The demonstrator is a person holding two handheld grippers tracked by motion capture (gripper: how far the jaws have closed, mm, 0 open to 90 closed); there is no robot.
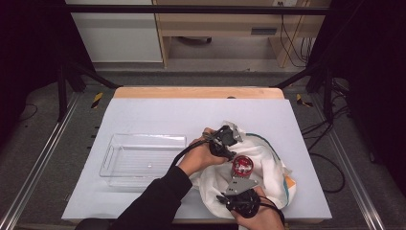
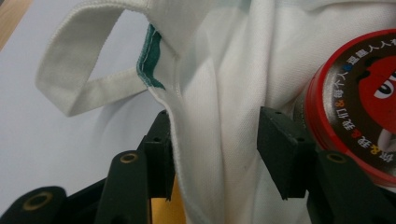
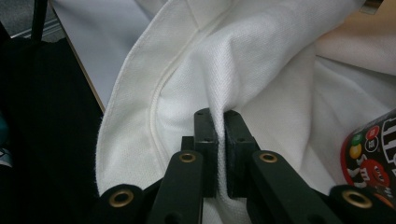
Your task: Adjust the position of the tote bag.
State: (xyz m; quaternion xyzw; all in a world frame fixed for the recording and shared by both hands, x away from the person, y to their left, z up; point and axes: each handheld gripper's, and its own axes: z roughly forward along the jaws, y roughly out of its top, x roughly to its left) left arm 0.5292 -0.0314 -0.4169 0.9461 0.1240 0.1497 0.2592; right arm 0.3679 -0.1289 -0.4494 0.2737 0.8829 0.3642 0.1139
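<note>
Our right tongs [image 3: 217, 154] pinch the white bag [image 3: 243, 70]; left tongs [image 2: 212, 154] gape astride its rim. Next, we judge: clamp, spread, free the red-lidded tin [image 2: 359, 102].

White woven cloth bag [image 2: 219, 93], matt; glossy red tin [image 2: 359, 102] (printed lid); clear plastic tray [image 1: 143, 158].

Black sleeve [image 1: 153, 201] on the left arm — both tools black, brass-coloured rivets [image 3: 187, 157], trailing black cables.
</note>
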